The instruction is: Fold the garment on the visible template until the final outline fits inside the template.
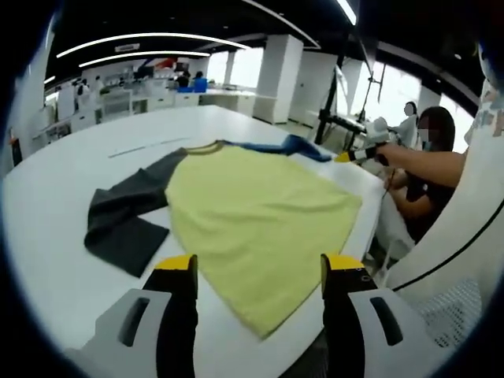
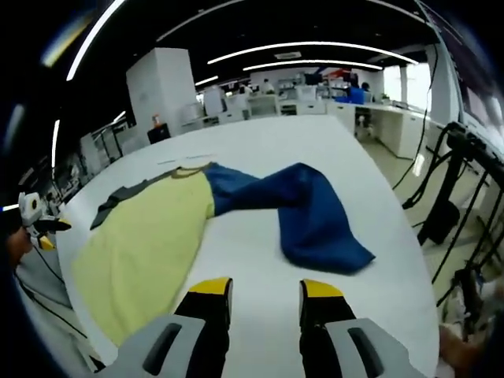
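1. Left gripper (image 1: 258, 272): jaws wide apart, holding nothing, hovering just over the near hem of the yellow shirt body (image 1: 256, 213).
2. Right gripper (image 2: 264, 298): jaws moderately apart, empty, above bare white table (image 2: 331, 150), just short of the blue sleeve (image 2: 315, 216).
3. Garment: raglan tee lying flat on the table, yellow body, dark grey sleeve (image 1: 126, 220) spread to one side, blue sleeve to the other. Collar (image 1: 203, 146) at the far end from the left gripper.
4. Template outline: can't make it out on the table.
5. Step in hand, my read: sleeves first. Right gripper should pinch the blue sleeve at its cuff end, lift low and lay it across the yellow body.
6. Left gripper does the same with the grey sleeve; grab one layer only.
7. Risk: dragging shifts the whole shirt toward the table edge, so keep lifts short and the cloth flat.
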Demonstrator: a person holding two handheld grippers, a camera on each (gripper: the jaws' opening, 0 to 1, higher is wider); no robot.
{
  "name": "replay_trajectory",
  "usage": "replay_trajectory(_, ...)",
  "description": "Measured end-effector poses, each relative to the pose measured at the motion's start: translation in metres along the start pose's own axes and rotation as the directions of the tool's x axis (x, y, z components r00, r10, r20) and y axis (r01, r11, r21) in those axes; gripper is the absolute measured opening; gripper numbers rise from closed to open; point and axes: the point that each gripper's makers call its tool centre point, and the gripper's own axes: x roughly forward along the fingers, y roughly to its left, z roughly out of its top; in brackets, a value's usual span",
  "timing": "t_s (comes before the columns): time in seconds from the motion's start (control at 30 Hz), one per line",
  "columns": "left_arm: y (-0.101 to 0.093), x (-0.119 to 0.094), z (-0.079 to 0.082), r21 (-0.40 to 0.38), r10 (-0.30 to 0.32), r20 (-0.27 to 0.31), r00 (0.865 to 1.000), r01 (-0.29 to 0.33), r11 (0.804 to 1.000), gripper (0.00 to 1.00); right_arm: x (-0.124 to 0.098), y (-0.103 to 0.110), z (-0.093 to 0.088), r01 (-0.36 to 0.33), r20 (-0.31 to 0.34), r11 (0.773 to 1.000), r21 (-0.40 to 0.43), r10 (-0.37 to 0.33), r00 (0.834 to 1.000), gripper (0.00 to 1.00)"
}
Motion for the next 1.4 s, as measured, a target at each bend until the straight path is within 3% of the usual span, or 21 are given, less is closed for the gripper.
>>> replay_trajectory(0.57,0.002,0.001,-0.002,-0.026,0.010,-0.012,1.000,-0.010,1.000,0.59,0.025,-0.021,0.015,0.034,0.011,0.999,0.031,-0.034,0.999,0.28)
replay_trajectory(0.8,0.006,0.002,0.005,-0.073,0.007,0.015,1.000,-0.006,0.997,0.58,0.036,-0.028,0.012,0.046,-0.012,0.998,0.033,-0.045,0.999,0.26)
replay_trajectory(1.4,0.011,0.006,-0.002,-0.082,0.019,-0.008,1.000,-0.020,0.996,0.57,0.044,-0.040,0.005,0.093,-0.050,0.990,-0.102,-0.099,0.994,0.11)
